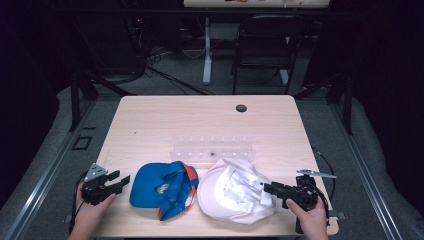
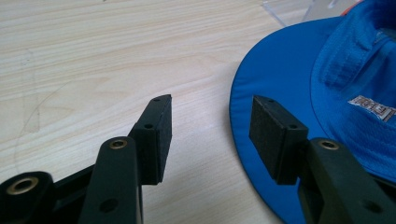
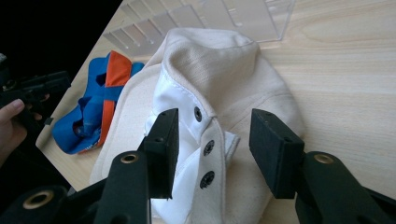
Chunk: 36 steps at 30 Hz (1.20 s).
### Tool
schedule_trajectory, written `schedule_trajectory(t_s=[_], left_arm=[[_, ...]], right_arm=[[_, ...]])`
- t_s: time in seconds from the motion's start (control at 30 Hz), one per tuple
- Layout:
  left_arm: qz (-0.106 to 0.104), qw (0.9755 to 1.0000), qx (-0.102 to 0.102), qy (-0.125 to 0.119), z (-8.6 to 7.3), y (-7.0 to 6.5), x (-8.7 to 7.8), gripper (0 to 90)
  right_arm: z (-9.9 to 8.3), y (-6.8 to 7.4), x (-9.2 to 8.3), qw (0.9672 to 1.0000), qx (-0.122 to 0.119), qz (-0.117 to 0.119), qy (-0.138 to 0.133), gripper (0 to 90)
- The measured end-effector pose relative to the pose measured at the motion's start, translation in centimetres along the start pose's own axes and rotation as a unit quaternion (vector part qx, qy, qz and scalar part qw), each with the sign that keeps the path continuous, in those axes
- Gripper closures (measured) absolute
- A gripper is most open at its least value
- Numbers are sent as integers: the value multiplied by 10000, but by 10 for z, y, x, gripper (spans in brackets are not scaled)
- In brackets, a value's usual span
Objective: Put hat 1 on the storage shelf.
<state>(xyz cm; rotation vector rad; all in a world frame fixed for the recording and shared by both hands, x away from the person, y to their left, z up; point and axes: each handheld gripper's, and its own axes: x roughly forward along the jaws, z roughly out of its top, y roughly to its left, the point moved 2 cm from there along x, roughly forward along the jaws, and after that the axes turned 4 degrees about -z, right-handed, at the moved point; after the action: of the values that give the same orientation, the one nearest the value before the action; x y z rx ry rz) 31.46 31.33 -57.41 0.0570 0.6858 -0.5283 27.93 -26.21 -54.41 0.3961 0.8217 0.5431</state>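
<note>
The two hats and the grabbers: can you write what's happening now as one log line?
left gripper: open, beside blue hat | right gripper: open, at white hat | both hats on table

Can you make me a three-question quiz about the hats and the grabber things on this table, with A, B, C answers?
1. Where does the blue cap lie?
A. Left of the cream cap
B. On top of the cream cap
C. On the far edge of the table

2. What colour trim does the blue cap have?
A. Green
B. Orange
C. Purple

3. How do the jaws of the left gripper stand?
A. Clamped on the blue cap
C. Shut on nothing
B. Open, holding nothing

Answers:
1. A: in the high view the blue cap sits left of the cream one, both near the person's edge.
2. B: orange strips show on it in the high view and the right gripper view.
3. B: the left gripper view shows a gap between its pads, with bare table in it.
</note>
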Motion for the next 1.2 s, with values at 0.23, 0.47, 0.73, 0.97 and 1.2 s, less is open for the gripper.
schedule_trajectory(t_s=[0.23, 0.47, 0.73, 0.97, 1.2], left_arm=[[62, 9999, -84, -28, -4, 3, -6, 496], [103, 9999, -107, -12, -6, 4, -8, 495], [113, 9999, -117, -16, -6, 4, -8, 496], [103, 9999, -108, -37, -6, 4, -8, 496], [119, 9999, -115, -24, -6, 4, -8, 496]], right_arm=[[-1, 7, 16, 9986, -324, -75, 406, 558], [-1, 9, 25, 9963, -499, -226, 668, 586], [-1, 10, 29, 9945, -446, -353, 882, 682], [1, 12, 26, 9944, -250, -406, 947, 777], [6, 16, 19, 9960, 8, -265, 853, 791]])
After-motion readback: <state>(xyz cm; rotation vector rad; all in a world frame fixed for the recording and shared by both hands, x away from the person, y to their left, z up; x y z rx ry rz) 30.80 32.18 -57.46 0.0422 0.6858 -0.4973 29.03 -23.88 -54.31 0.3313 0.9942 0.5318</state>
